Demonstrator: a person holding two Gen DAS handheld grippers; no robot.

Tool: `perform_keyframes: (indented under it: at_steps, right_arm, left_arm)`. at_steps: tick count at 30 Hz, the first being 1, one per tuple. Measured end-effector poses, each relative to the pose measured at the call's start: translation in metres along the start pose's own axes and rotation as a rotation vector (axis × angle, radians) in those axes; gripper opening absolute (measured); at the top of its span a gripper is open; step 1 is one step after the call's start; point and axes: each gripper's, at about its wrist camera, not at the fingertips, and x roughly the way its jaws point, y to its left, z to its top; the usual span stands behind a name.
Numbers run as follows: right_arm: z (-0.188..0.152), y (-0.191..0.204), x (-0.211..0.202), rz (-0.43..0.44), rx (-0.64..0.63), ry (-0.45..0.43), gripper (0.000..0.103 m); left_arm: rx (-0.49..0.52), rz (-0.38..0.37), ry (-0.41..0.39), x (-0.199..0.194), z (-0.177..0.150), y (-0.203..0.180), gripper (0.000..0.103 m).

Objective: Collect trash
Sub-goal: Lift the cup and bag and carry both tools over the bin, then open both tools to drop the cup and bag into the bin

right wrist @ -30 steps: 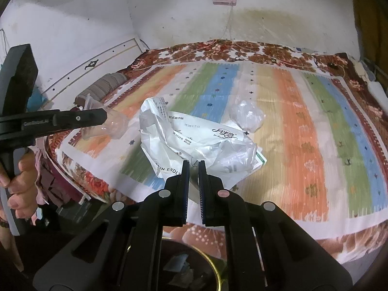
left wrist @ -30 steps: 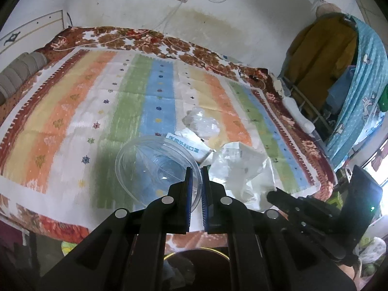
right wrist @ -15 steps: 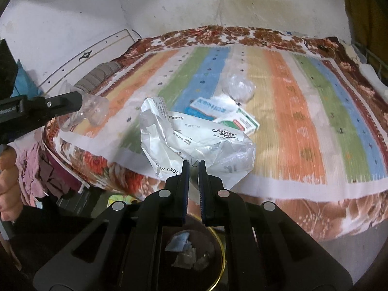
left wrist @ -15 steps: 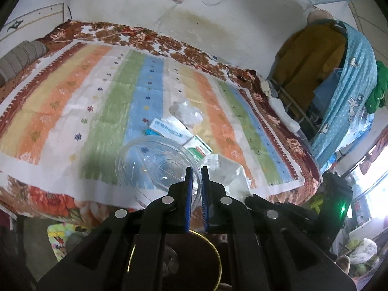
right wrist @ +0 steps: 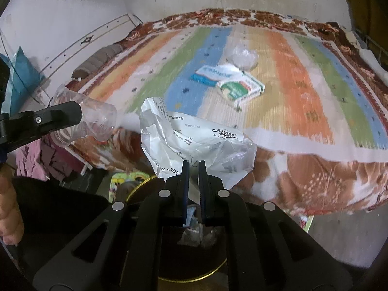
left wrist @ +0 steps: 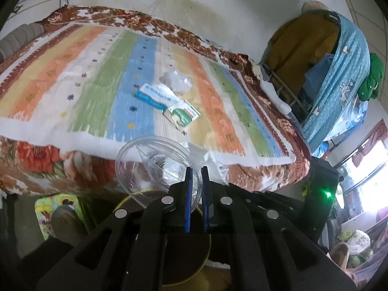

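My left gripper (left wrist: 196, 169) is shut on the rim of a clear plastic cup (left wrist: 155, 167), held beyond the bed's front edge above a dark bin with a gold rim (left wrist: 206, 254). The cup also shows in the right wrist view (right wrist: 97, 123). My right gripper (right wrist: 193, 164) is shut on a crumpled white plastic bag (right wrist: 194, 145), held over the same bin (right wrist: 213, 274), which holds some scraps. On the striped bedspread lie a blue-white packet (left wrist: 155, 95), a green-white box (left wrist: 184, 115) and a clear crumpled wrapper (left wrist: 175, 81).
The bed (left wrist: 72, 72) fills the middle, with a grey pillow (right wrist: 101, 57) at its left side. A rack hung with clothes and a blue cloth (left wrist: 339, 72) stands to the right. A patterned mat (left wrist: 55, 208) lies on the floor by the bin.
Both grippers have drawn back from over the bed and lowered, each carrying its piece of trash. The bin now lies under them and the bed's edge has receded.
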Motion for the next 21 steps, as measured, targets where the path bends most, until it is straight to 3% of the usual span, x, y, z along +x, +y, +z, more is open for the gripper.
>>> perform_keyframes:
  at_steps: [21]
  right_arm:
    - [-0.06, 0.003, 0.026, 0.022, 0.09, 0.164, 0.007]
  left_arm:
    - [-0.082, 0.067, 0.134, 0.029, -0.059, 0.007, 0.006]
